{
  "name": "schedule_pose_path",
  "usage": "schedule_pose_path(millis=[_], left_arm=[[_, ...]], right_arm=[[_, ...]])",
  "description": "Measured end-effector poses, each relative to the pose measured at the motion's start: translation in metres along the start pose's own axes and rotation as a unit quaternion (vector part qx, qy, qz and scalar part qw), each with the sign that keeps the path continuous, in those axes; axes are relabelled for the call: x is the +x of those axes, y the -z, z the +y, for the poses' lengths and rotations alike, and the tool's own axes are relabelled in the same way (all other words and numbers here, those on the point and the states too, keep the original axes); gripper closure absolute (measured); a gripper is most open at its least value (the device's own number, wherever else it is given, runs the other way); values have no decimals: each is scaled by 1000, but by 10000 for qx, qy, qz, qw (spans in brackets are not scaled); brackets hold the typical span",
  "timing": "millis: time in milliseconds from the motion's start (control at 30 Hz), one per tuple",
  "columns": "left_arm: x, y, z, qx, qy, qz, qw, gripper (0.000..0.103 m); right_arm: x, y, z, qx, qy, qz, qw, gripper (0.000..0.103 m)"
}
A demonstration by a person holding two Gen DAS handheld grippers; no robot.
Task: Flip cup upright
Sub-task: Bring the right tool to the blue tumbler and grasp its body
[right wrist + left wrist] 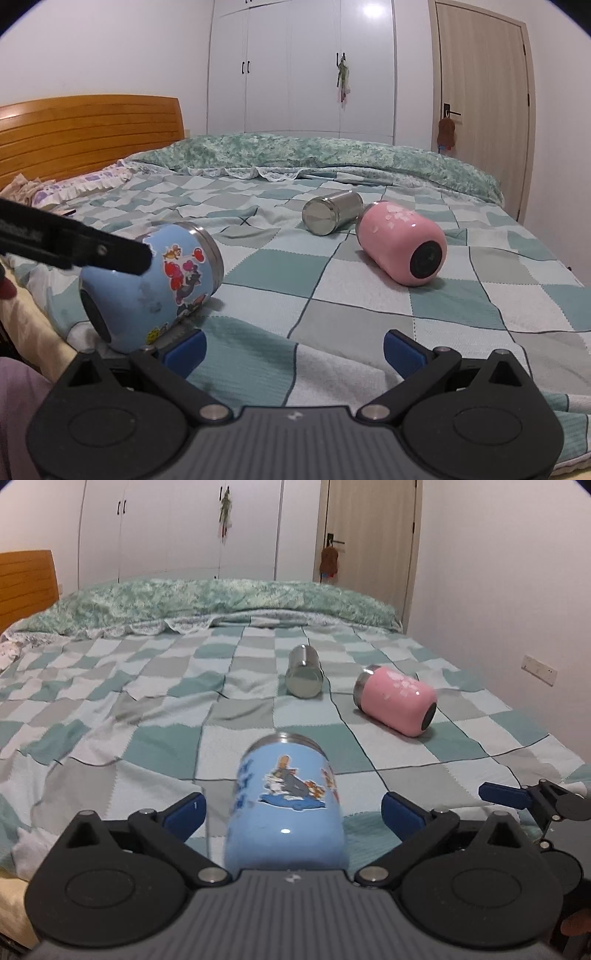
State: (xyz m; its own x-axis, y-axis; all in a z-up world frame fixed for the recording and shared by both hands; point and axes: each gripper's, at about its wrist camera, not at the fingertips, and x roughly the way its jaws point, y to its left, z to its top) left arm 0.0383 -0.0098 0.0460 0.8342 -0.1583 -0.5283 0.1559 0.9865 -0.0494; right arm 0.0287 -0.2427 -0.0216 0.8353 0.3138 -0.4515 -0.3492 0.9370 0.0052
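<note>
A light blue cartoon cup (286, 805) lies on its side on the checked bedspread, between the open blue pads of my left gripper (293, 814), which do not touch it. In the right wrist view the blue cup (147, 288) is at the left, with my left gripper's arm (74, 245) over it. A pink cup (395, 705) (402, 243) and a steel cup (304, 670) (332, 212) lie on their sides farther back. My right gripper (293, 352) is open and empty, low over the bedspread; it also shows in the left wrist view (509, 797).
The checked blanket (147, 701) covers the bed, with a green quilt (221, 598) rolled along the far side. A wooden headboard (88, 136) stands at the left, with wardrobes (303, 66) and a door (480, 103) beyond.
</note>
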Motion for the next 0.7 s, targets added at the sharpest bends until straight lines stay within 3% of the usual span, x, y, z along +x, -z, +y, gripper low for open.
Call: schedule_pose_path(millis=[400, 700], left_arm=[[-17, 3, 62, 70, -398, -60, 9992, 0], [-15, 4, 104, 212, -657, 43, 9976, 0]], right_arm=[[-5, -41, 41, -25, -433, 101, 9990, 0], [27, -83, 68, 298, -558, 608, 9961, 0]])
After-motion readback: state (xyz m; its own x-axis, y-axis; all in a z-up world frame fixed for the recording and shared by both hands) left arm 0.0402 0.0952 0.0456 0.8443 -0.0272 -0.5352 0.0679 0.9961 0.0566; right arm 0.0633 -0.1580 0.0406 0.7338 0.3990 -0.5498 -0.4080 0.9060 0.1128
